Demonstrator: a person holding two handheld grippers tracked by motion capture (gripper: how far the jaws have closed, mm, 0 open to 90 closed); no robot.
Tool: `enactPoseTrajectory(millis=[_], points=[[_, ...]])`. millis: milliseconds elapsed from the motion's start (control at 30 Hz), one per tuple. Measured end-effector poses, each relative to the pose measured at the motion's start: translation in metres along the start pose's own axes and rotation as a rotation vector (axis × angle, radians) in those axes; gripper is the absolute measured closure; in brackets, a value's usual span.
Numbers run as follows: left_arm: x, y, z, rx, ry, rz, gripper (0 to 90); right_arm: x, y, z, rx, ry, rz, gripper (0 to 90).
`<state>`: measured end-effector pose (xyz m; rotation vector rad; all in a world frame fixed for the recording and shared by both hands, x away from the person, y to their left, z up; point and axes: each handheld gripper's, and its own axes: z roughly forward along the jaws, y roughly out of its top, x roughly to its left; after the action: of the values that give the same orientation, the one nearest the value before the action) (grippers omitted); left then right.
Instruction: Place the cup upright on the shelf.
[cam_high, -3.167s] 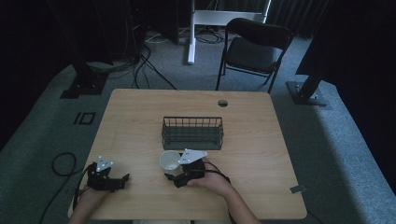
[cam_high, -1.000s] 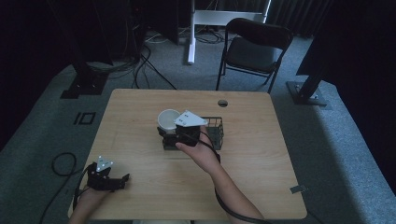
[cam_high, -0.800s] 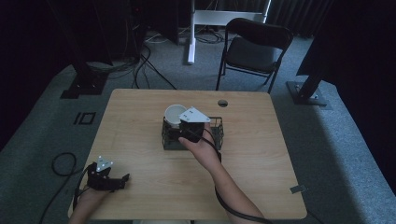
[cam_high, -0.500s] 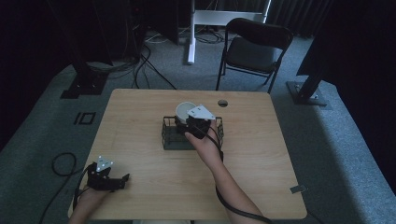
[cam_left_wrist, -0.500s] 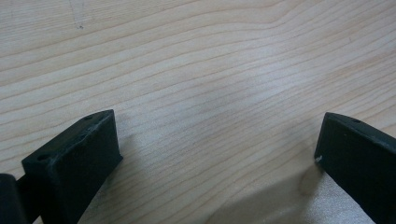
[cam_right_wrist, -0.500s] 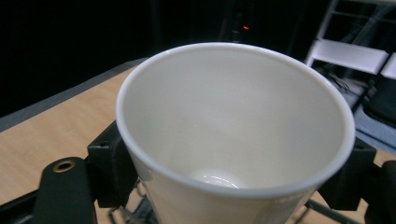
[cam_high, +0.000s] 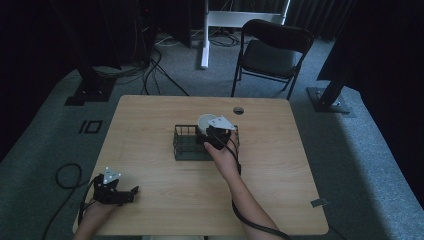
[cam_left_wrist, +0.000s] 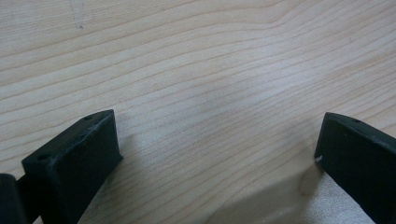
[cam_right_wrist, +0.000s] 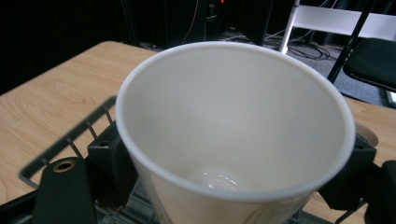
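A white paper cup (cam_right_wrist: 233, 140) stands upright and empty between the jaws of my right gripper (cam_right_wrist: 231, 175), which is shut on it. From above, the cup (cam_high: 205, 121) and the right gripper (cam_high: 216, 135) hang over the right half of a black wire basket (cam_high: 186, 145) at the table's middle. Whether the cup touches the basket floor I cannot tell. My left gripper (cam_high: 127, 194) rests near the front left corner of the wooden table (cam_high: 150, 120). Its jaws stand wide apart over bare wood (cam_left_wrist: 210, 93), open with nothing between them.
A round cable hole (cam_high: 238, 110) lies behind the basket, near the table's far edge. A black folding chair (cam_high: 270, 52) and a white stand leg (cam_high: 205, 35) are on the floor beyond. A cable (cam_high: 250, 220) trails along the right forearm.
The right gripper carried the cup from the table's front middle up and back, then rightward over the basket's right half. The left gripper stayed still.
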<state>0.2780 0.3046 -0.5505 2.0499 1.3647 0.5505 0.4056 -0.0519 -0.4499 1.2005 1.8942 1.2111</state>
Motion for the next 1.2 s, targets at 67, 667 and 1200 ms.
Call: enactPoseTrajectory(millis=[67, 667, 1200], points=[[0.0, 0.0, 0.0, 0.0, 0.0, 0.0, 0.1, 0.0, -0.003, 0.001, 0.005, -0.008, -0.006, 20.8], [0.0, 0.0, 0.0, 0.0, 0.0, 0.0, 0.2, -0.004, -0.023, 0.009, 0.046, -0.015, -0.01, 20.7], [0.0, 0.0, 0.0, 0.0, 0.0, 0.0, 0.1, -0.004, -0.023, 0.0, 0.05, 0.049, -0.007, 11.5]])
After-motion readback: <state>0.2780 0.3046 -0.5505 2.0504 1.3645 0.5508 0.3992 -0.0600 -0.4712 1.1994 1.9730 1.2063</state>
